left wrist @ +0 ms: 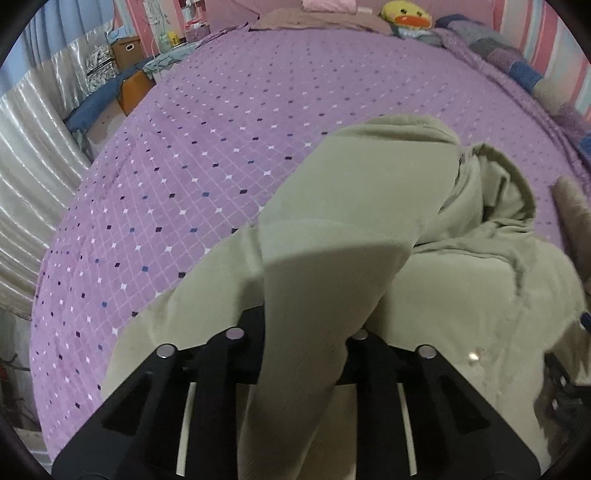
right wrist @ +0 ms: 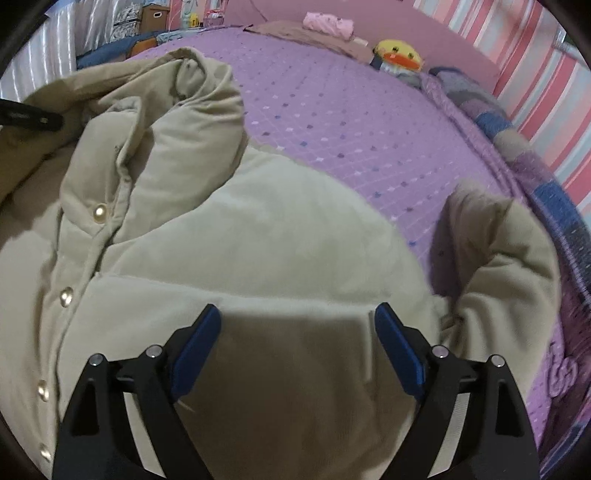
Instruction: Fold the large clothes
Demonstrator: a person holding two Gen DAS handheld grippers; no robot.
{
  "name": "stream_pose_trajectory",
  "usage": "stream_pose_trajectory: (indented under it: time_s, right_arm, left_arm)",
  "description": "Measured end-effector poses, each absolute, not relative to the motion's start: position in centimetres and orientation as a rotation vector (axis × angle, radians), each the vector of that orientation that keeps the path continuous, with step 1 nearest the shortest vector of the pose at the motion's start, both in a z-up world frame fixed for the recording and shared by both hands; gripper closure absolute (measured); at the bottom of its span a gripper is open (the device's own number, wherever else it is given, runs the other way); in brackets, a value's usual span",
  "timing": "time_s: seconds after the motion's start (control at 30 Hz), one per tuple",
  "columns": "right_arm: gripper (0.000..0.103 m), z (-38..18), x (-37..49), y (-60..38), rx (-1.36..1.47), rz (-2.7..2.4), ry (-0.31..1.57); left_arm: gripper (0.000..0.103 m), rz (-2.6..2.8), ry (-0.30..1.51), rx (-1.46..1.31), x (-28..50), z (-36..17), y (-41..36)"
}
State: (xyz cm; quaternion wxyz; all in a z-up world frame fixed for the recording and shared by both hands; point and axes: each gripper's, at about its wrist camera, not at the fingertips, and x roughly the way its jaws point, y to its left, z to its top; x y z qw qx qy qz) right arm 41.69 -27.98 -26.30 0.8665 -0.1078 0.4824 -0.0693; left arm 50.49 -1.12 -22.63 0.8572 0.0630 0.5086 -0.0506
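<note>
A beige padded jacket [right wrist: 258,236] with pearl snap buttons [right wrist: 99,212] lies on the purple bed cover [right wrist: 351,122]. In the left wrist view its sleeve [left wrist: 332,240] is lifted and drapes over my left gripper [left wrist: 306,332], which is shut on it; the fingertips are hidden under the cloth. My right gripper [right wrist: 297,314] is open, its blue pads [right wrist: 199,347] just above the jacket's body, holding nothing. The jacket's other sleeve [right wrist: 509,258] lies curled to the right. The collar [right wrist: 192,110] stands up at the far side.
A yellow duck plush [right wrist: 399,55], a pink folded cloth [right wrist: 328,24] and a brown cloth [right wrist: 295,33] lie at the head of the bed. A patchwork blanket [right wrist: 546,195] runs along the right edge. Boxes [left wrist: 125,51] and a curtain [left wrist: 33,147] stand left.
</note>
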Motion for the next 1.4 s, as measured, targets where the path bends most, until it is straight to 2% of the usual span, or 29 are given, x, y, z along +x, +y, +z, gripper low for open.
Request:
stream_pose_trajectory:
  time_s: [0.17, 0.4, 0.53, 0.87, 0.97, 1.13, 1.23, 1.33, 1.4]
  right_arm:
    - [0.017, -24.9, 41.3, -29.3, -0.319, -0.241, 0.968]
    - [0.017, -25.0, 40.8, -33.4, -0.204, -0.283, 1.051]
    - [0.017, -25.7, 39.7, -33.5, -0.217, -0.3, 1.062]
    - [0.017, -25.5, 37.6, -31.9, -0.269, -0.287, 1.073]
    - [0.017, -25.2, 36.8, -31.5, -0.247, -0.278, 1.076]
    - [0.017, -25.3, 35.9, -30.7, -0.21, -0.26, 1.103]
    - [0.017, -24.8, 34.9, -29.6, -0.173, -0.233, 1.104]
    - [0.017, -24.2, 34.4, -28.6, -0.171, -0.21, 1.094]
    - [0.017, -23.7, 34.0, -27.6, -0.177, -0.197, 1.086]
  left_arm:
    - [0.088, -0.153, 0.999, 0.211, 45.7, -20.7, -0.9]
    - [0.089, -0.219, 0.907, 0.277, 37.3, -17.5, -0.8]
    - [0.09, -0.229, 0.862, 0.3, 35.1, -16.2, 0.0]
    - [0.091, -0.227, 0.837, 0.188, 29.4, -13.6, 6.1]
    - [0.091, -0.248, 0.855, 0.188, 28.3, -14.1, 6.9]
    - [0.091, -0.214, 0.941, 0.341, 27.0, -19.2, 6.0]
    - [0.085, -0.189, 0.958, 0.339, 27.2, -21.1, 6.6]
    - [0.074, -0.21, 0.969, 0.277, 27.3, -21.0, 7.4]
    - [0.059, -0.209, 0.966, 0.267, 26.7, -20.6, 7.5]
